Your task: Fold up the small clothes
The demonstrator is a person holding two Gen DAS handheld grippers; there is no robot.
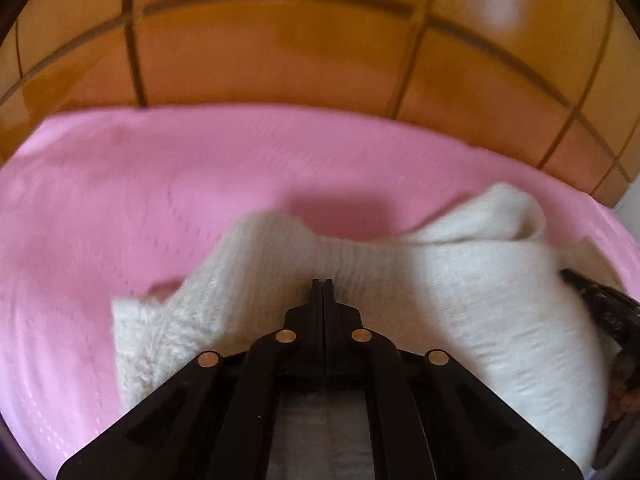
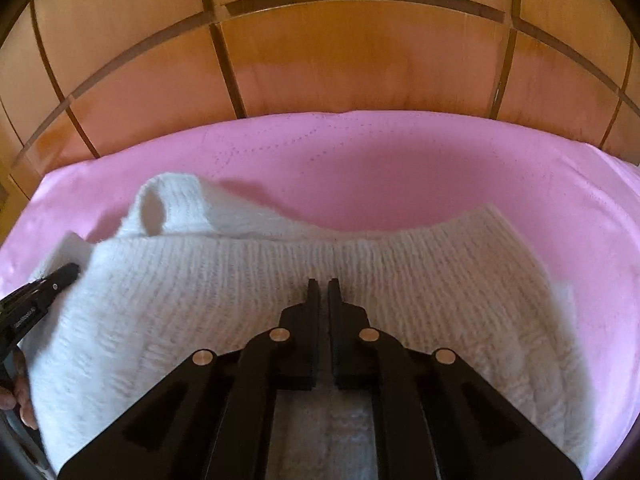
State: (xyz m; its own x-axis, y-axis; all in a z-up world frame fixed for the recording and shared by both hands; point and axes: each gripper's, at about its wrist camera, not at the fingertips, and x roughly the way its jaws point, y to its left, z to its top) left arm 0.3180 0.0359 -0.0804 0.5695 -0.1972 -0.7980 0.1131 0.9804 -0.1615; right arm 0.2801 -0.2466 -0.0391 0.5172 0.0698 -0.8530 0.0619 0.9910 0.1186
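A small white knitted sweater (image 1: 460, 280) lies bunched on a pink quilted cover (image 1: 120, 208). My left gripper (image 1: 322, 282) is shut with its tips pressed into the knit; whether it pinches the fabric is hidden. In the right wrist view the sweater (image 2: 260, 292) spreads wide, with a sleeve cuff (image 2: 160, 208) curled up at the far left. My right gripper (image 2: 323, 282) sits over the ribbed knit with the jaws nearly together, a narrow slit between them. The left gripper (image 2: 60, 276) shows at the left edge, the right gripper (image 1: 592, 296) at the right edge.
The pink cover (image 2: 400, 168) spreads over the surface on all sides of the sweater. Behind it stands a wooden panelled wall (image 1: 280, 52), also in the right wrist view (image 2: 340, 60). A hand (image 2: 20, 400) shows at the lower left.
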